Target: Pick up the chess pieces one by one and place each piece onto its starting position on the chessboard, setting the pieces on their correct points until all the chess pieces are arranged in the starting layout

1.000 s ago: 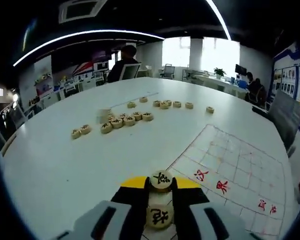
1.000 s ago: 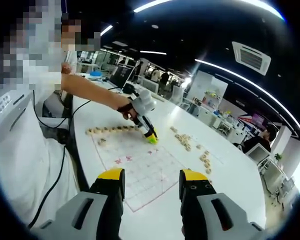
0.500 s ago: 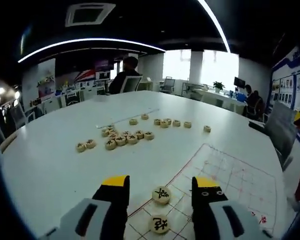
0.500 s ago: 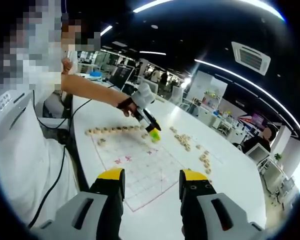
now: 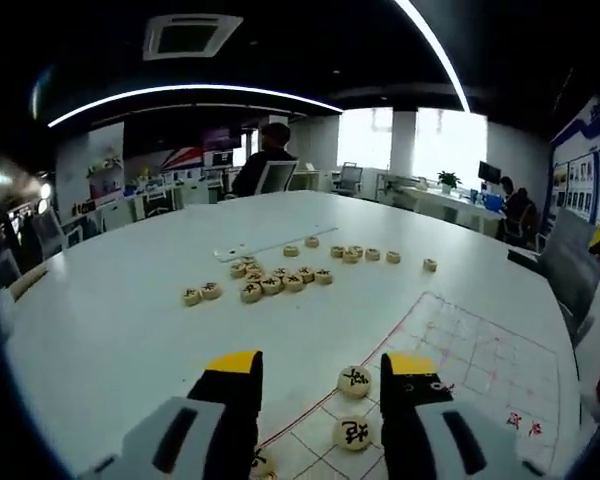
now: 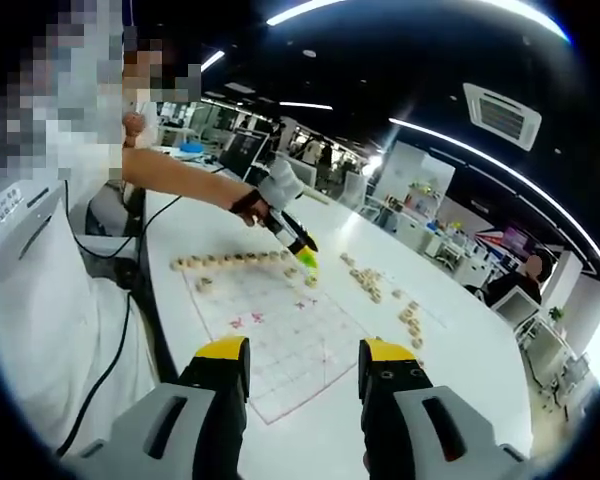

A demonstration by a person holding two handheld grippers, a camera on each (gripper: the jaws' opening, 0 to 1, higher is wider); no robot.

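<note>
In the left gripper view my left gripper (image 5: 323, 372) stands open above the near corner of the chessboard (image 5: 480, 350). A round wooden chess piece (image 5: 354, 381) with a black character lies on the board between the jaw tips, free of them. A second piece (image 5: 353, 433) lies just behind it. Loose pieces (image 5: 270, 284) are scattered on the white table beyond. In the right gripper view my right gripper (image 6: 305, 362) is open and holds nothing, well back from the chessboard (image 6: 280, 325). The left gripper (image 6: 304, 260), in a person's hand, hovers over the board's far corner beside a row of placed pieces (image 6: 230, 259).
The white table (image 5: 130, 320) is large and round. More loose pieces lie in a row (image 5: 360, 254) farther back, and in clusters (image 6: 365, 281) beyond the board. The person's body (image 6: 40, 300) and a cable are at the left of the right gripper view. Chairs and desks stand beyond.
The left gripper, shut on the black-character piece a second ago, has opened, left it on the board's corner and lifted away. The right gripper has stayed still.
</note>
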